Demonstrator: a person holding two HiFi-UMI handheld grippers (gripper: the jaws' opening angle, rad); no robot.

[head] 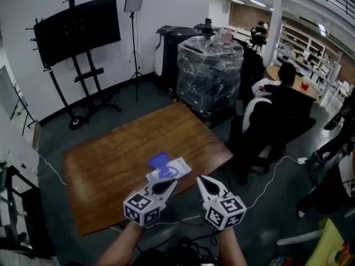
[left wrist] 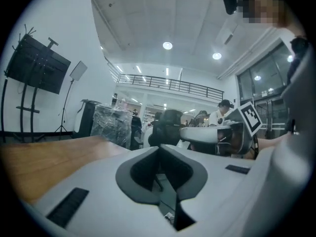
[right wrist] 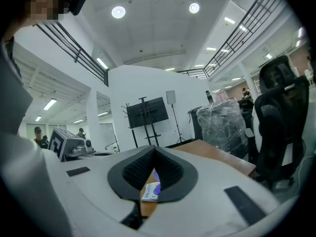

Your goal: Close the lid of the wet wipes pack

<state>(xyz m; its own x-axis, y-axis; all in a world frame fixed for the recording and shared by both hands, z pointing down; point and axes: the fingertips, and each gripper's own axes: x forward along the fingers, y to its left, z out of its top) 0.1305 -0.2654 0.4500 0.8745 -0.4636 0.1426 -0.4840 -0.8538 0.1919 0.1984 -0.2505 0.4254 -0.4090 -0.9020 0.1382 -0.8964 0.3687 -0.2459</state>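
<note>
Table (head: 105, 165) bears one open wipes pack (head: 175, 169); left gripper (head: 173, 182), right gripper (head: 200, 179): fingers closed, empty.

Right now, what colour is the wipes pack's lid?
The lid is blue; head view shows it best.

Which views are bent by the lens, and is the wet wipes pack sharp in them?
Head view: slight bending at the edges; the white wet wipes pack with raised blue lid is sharp on the brown wooden table. Left gripper view: strong fisheye, dark round border, glaring ceiling lamps. Right gripper view: same fisheye; the pack looks small and soft.
</note>
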